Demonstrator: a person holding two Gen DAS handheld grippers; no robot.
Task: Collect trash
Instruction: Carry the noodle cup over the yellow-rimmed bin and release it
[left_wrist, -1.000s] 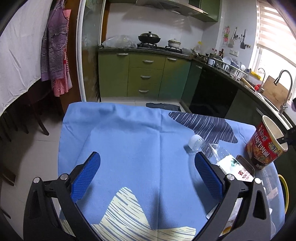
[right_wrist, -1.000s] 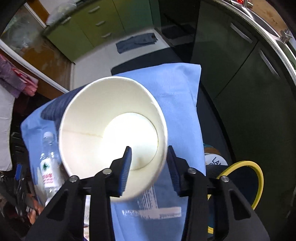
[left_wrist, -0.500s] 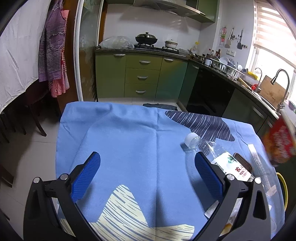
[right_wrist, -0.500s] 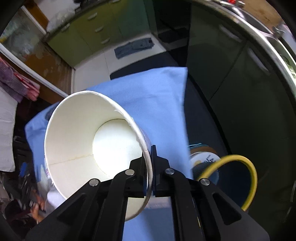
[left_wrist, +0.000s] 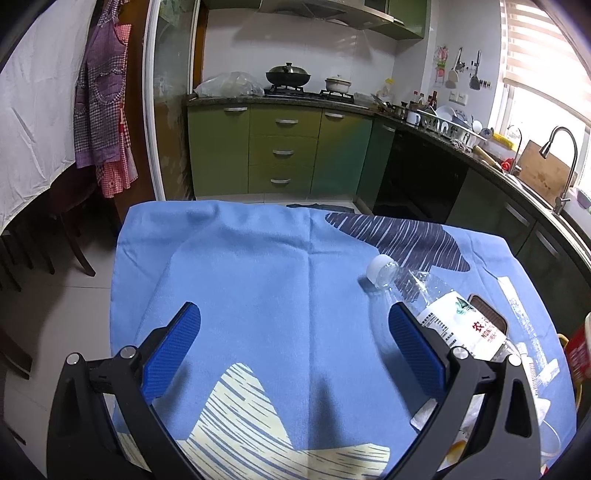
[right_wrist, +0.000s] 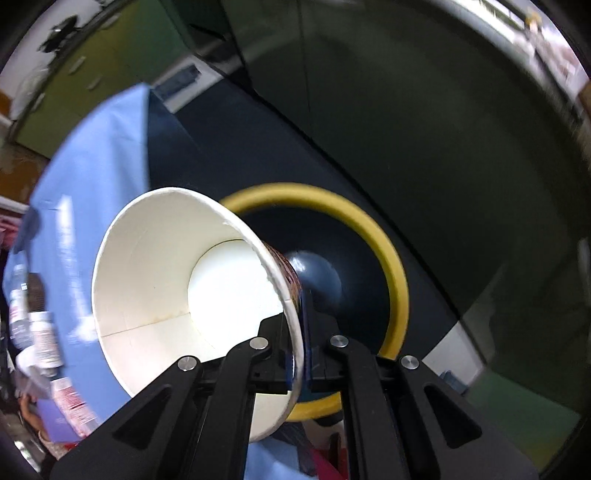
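Note:
My right gripper (right_wrist: 299, 354) is shut on the rim of an empty paper noodle cup (right_wrist: 177, 295), white inside and red outside. It holds the cup tilted over a dark trash bin with a yellow rim (right_wrist: 388, 258) beside the table. A sliver of the cup shows at the right edge of the left wrist view (left_wrist: 580, 354). My left gripper (left_wrist: 295, 350) is open and empty above the blue tablecloth (left_wrist: 258, 277). A clear plastic water bottle (left_wrist: 424, 299) with a white cap lies on the cloth just beyond my left gripper's right finger.
More wrappers and small trash (left_wrist: 524, 354) lie at the table's right edge, next to a dark flat object (left_wrist: 487, 314). Green kitchen cabinets (left_wrist: 284, 151) stand beyond the table, dark cabinets (right_wrist: 406, 110) behind the bin. Chairs (left_wrist: 44, 236) stand at the left.
My right gripper has carried the cup off the table's right edge to above the yellow-rimmed bin and tilted it. The left gripper has stayed open, nearly still.

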